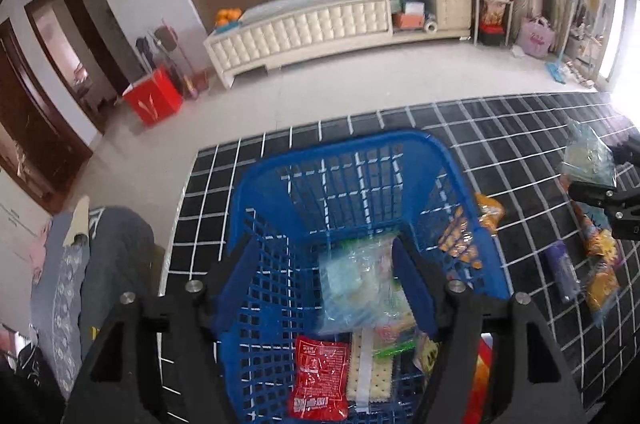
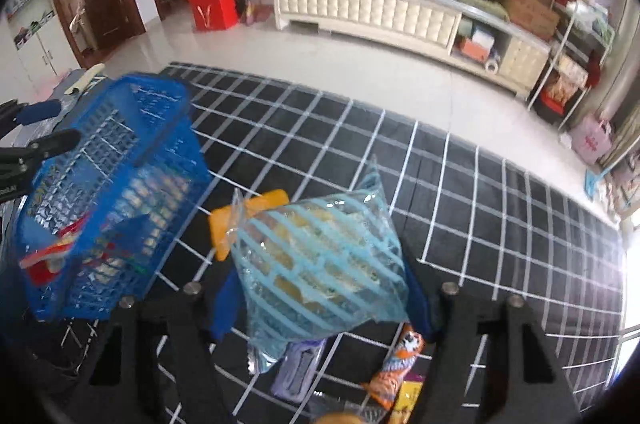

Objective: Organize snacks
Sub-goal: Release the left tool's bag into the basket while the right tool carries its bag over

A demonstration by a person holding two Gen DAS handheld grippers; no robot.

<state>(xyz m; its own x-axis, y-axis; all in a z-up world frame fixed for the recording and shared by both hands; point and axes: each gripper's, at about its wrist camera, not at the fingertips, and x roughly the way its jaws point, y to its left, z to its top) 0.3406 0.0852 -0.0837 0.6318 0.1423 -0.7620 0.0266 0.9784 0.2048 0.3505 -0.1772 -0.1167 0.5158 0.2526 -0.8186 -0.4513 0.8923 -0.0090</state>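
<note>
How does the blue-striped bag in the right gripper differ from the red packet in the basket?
The blue-striped bag is clear with pale blue stripes, so its yellowish contents show; the red packet is opaque red with white print. The striped bag is held up between the fingers of the right gripper, above the mat, while the red packet lies flat on the floor of the blue basket. The striped bag looks puffy, the red packet flatter. Both are sealed snack packs.

One blue basket point(image 1: 460, 176) stands on the tabletop. Inside it lie about four snack packets point(image 1: 318, 378). Beside the basket lie about four more; one striped bag point(image 2: 320, 264) hangs apart.
</note>
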